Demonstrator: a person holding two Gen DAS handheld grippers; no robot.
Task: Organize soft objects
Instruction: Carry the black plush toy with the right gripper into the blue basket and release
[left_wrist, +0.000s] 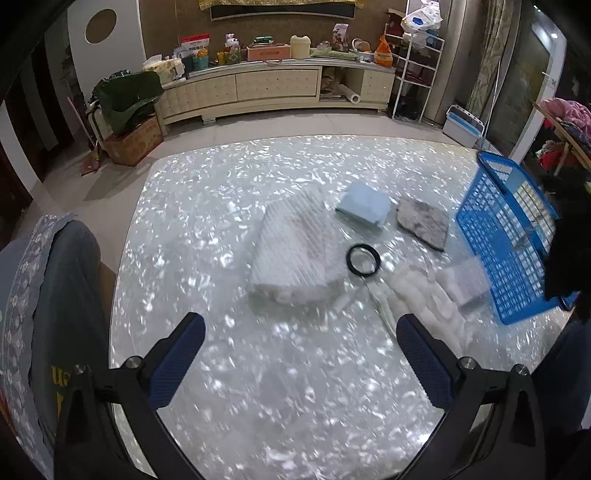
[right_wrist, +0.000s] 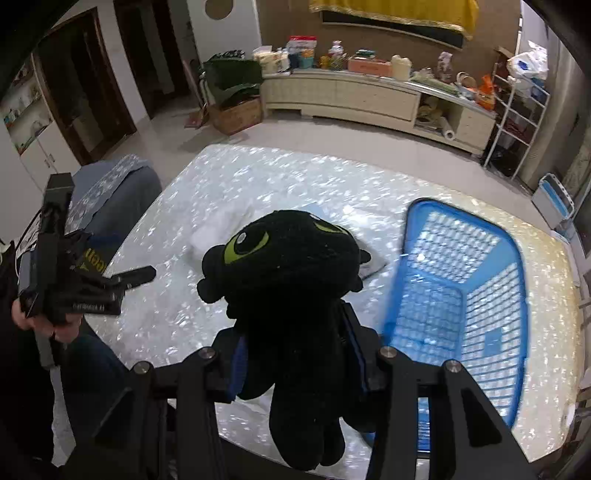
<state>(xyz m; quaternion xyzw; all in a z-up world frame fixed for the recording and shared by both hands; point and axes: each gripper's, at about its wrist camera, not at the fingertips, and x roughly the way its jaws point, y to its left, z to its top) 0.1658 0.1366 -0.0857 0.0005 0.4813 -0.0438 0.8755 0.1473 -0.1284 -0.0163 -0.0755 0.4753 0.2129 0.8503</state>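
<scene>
Left wrist view
Left gripper (left_wrist: 301, 354): fingers spread wide apart with nothing between them, hovering over the shimmering table (left_wrist: 258, 406).
Blue basket (left_wrist: 513, 236): the landmark; it looks tipped, and blurred.
Items on the table left of the basket: grey cloth (left_wrist: 423, 221) nearest it, pale blue folded cloth (left_wrist: 364, 206) beyond that, white ribbed towel (left_wrist: 295, 254) farthest, black ring (left_wrist: 363, 260) just beside the towel.
Loose white fabric (left_wrist: 406, 291): lies in front of the basket, near its lower corner.

Right wrist view
Right gripper (right_wrist: 295, 354): clamped on the black plush toy (right_wrist: 288, 280) around its body, head forward, legs dangling.
Toy's place: in the air, just left of the basket (right_wrist: 513, 251), not yet over its opening.
Step in hand, by my judgement: carrying the toy into the basket.
Doing it well: swing right until the whole toy is over the basket floor, lower so the legs clear the near rim, then release.
Risk: the basket seems light and could slide if bumped.
</scene>
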